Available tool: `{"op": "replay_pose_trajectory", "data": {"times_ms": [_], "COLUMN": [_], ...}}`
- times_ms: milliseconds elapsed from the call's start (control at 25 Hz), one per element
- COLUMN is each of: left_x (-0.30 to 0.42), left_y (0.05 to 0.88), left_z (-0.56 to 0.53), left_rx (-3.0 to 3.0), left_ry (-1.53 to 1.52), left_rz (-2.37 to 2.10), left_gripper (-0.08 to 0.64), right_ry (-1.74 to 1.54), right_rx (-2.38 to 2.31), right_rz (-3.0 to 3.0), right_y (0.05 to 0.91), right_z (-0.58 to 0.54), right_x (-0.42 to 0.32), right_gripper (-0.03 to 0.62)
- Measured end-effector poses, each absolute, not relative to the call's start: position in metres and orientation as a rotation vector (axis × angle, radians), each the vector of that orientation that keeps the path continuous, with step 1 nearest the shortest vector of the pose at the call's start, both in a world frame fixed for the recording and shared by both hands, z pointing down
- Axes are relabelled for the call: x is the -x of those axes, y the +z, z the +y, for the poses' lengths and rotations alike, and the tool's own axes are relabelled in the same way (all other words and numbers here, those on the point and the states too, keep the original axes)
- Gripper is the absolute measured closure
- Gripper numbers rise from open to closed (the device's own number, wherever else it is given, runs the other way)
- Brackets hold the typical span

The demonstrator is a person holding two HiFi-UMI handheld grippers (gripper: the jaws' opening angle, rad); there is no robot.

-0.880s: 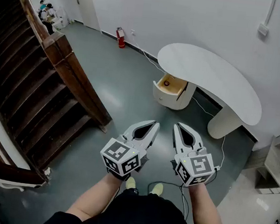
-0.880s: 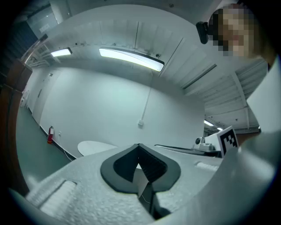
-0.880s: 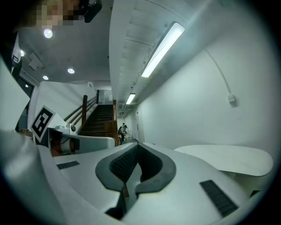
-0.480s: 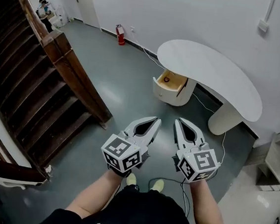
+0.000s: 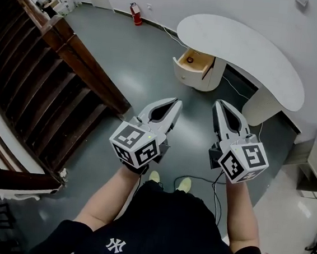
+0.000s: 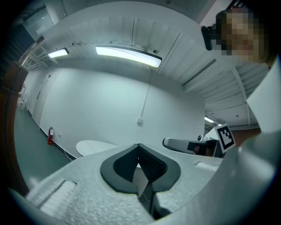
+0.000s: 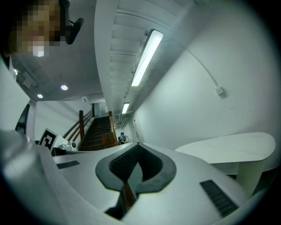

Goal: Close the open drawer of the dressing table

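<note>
Closed and empty: left tool (image 5: 177,102), right tool (image 5: 219,102); drawer (image 5: 204,61) open (small item (image 5: 190,59) inside unidentifiable).

Left hand-held gripper (image 5: 176,102), right hand-held gripper (image 5: 219,102): jaws together, empty, pointing level.

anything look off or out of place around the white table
Yes: the drawer under the dressing table stands pulled out, its wooden inside exposed, with a small dark round object lying in it. Nothing else there looks askew, spilled or damaged.
</note>
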State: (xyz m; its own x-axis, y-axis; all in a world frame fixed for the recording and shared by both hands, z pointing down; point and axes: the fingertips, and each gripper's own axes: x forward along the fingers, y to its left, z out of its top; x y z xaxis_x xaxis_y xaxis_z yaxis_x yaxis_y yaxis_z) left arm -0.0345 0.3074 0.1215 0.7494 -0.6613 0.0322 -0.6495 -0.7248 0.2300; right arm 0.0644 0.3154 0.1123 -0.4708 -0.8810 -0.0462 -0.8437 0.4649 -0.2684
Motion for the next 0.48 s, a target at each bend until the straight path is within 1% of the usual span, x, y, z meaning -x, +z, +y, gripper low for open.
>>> {"op": "replay_pose_trajectory", "data": {"times_ms": [240, 480], "left_x": [0.005, -0.002], "left_y": [0.139, 0.158], "left_z": [0.311, 0.300], "left_rx": [-2.708, -2.674], "left_ry": [-0.060, -0.031], "left_rz": [-1.048, -1.059], "left_gripper": [0.551, 0.551], "right_ry": [-0.359, -0.376], "right_rx": [1.504, 1.483], "right_rz": [2.536, 2.560], "right_y": [0.133, 0.140], "right_z": [0.321, 0.313], "right_x": [-0.093, -0.092], "right_gripper": [0.578, 0.578]}}
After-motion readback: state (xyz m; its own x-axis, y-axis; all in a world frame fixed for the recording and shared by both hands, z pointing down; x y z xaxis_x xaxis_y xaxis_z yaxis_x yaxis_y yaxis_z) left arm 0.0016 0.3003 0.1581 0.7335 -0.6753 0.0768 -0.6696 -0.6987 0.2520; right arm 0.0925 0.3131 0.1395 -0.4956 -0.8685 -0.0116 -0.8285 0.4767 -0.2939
